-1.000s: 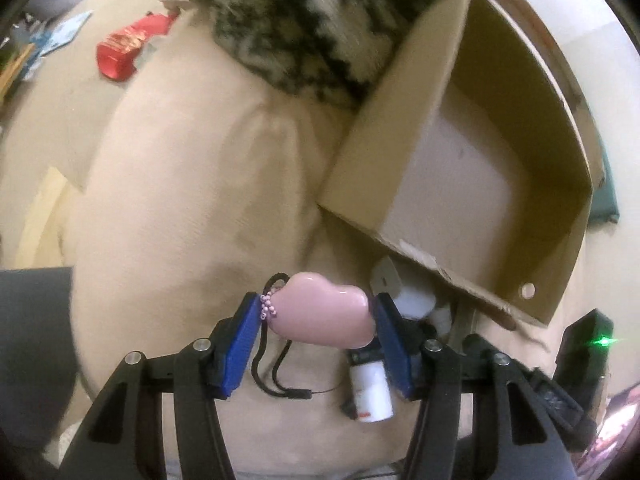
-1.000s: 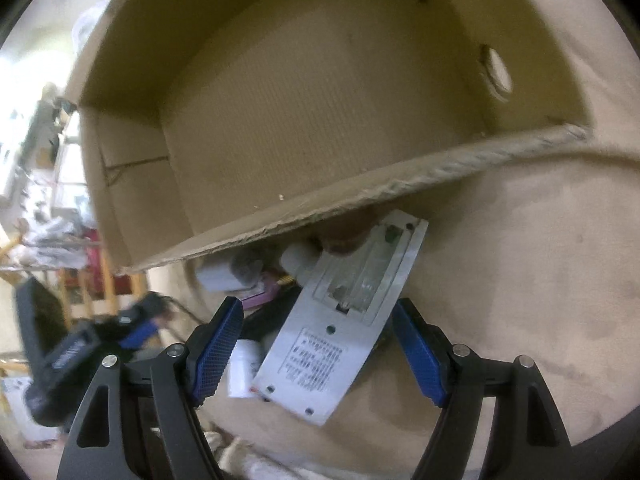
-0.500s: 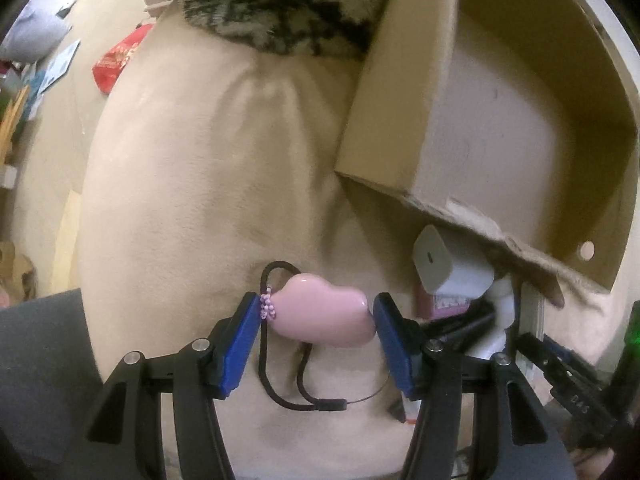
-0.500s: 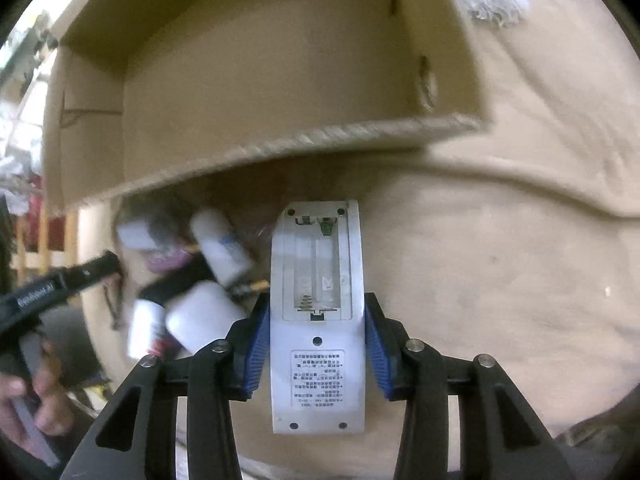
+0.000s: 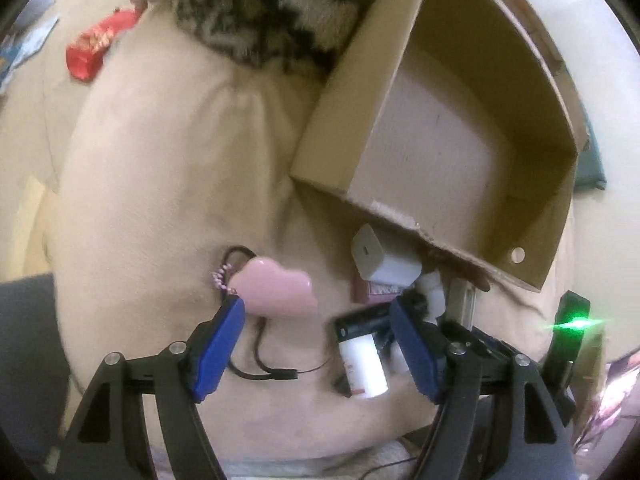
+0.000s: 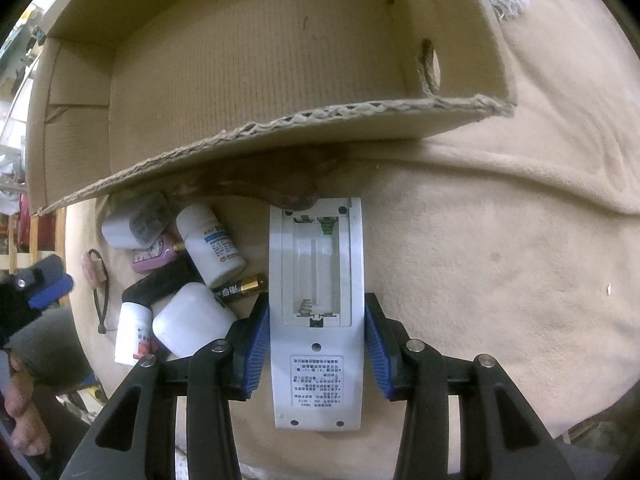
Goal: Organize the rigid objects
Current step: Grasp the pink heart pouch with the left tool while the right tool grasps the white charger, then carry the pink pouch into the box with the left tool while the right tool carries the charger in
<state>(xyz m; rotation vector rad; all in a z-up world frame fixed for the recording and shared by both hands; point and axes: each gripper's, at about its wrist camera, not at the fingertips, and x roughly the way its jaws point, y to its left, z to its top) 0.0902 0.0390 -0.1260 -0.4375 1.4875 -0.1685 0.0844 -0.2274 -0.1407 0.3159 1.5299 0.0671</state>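
While right gripper (image 6: 316,344) jaws clamp the white rectangular plastic remote (image 6: 316,308) at lower centre, left gripper (image 5: 316,344) jaws, just opening, have released the pink glossy cloud-shaped charm (image 5: 276,292).

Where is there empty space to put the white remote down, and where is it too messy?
The cardboard box is bare inside. The beige blanket right of the white remote is bare too. It is crowded left of the remote: white bottles, a battery and a charger lie packed by the box's front wall.

both wrist views: steep-down, close | shared: cardboard box (image 5: 460,152), bottles
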